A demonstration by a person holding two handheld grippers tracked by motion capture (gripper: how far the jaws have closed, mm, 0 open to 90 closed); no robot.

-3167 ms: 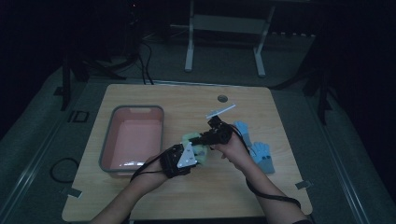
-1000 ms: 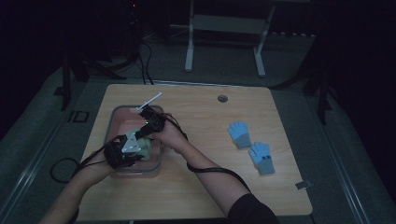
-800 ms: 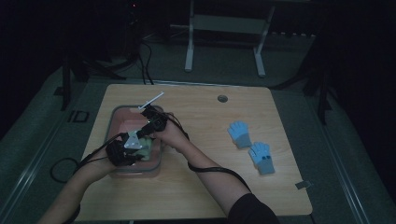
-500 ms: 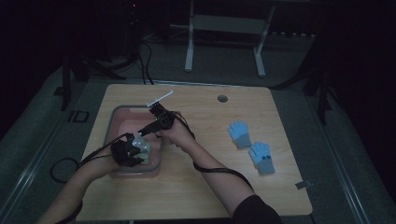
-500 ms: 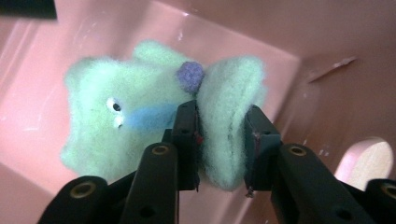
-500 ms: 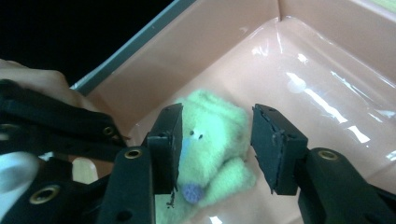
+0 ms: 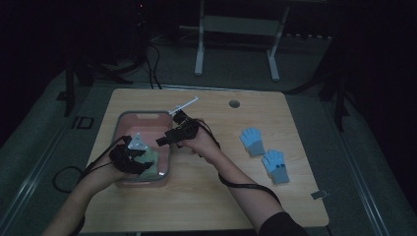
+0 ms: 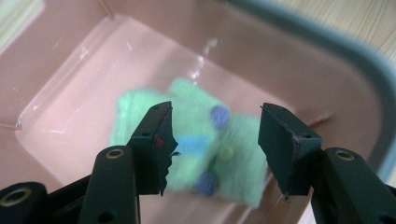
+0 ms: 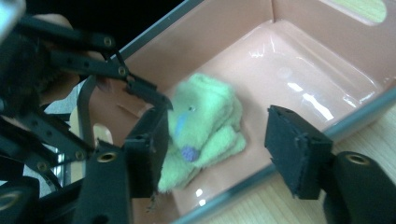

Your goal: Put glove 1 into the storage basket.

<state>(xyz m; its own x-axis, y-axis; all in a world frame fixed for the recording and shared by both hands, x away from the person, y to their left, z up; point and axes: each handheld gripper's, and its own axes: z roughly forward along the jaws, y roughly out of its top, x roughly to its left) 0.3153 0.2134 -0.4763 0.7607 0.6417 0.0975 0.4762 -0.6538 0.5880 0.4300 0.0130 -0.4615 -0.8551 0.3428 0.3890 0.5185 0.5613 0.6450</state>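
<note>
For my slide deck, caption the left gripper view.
Open claw above a green glove lying in a pink tub.

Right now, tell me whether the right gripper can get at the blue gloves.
Probably yes: the right gripper is open and holds nothing, and bare table lies between it and the blue gloves.
</note>
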